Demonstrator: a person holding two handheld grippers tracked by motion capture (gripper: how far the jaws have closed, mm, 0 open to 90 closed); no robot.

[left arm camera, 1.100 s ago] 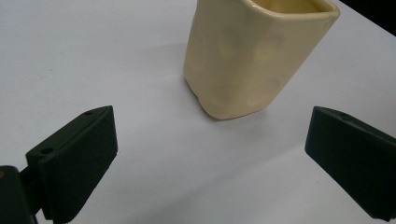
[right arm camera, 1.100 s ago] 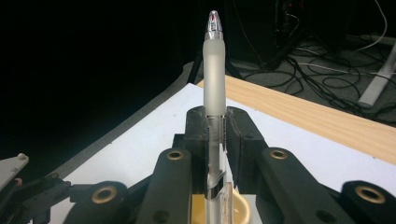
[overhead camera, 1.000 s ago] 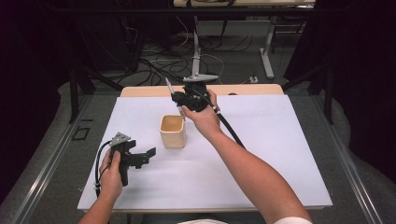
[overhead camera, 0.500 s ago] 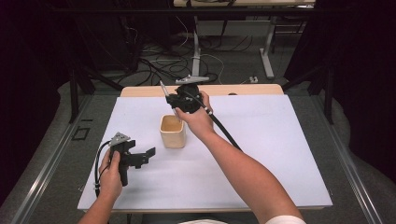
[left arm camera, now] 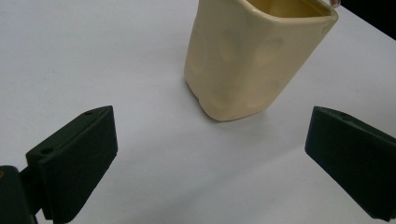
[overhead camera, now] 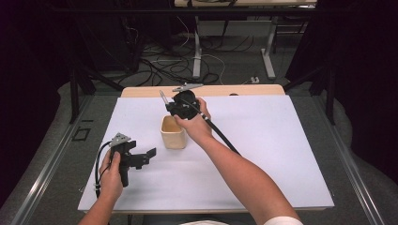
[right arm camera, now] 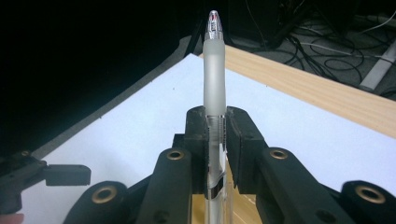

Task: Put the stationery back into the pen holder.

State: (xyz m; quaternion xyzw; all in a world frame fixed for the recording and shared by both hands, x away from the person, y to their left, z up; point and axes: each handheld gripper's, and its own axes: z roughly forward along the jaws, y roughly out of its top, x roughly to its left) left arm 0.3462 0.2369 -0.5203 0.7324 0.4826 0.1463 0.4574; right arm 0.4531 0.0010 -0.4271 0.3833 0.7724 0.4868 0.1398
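Now that we've brought the right gripper (overhead camera: 174, 104) lower, jaws clamped on the frosted clear plastic pen (right arm camera: 214, 70), it hangs over the cream ceramic cup (overhead camera: 172, 132) on the counter (overhead camera: 281, 140); left gripper (overhead camera: 145, 157) waits wide open.

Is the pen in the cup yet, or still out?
Out. The right tool is shut on the pen, held above the cream cup with its tip pointing away from it.
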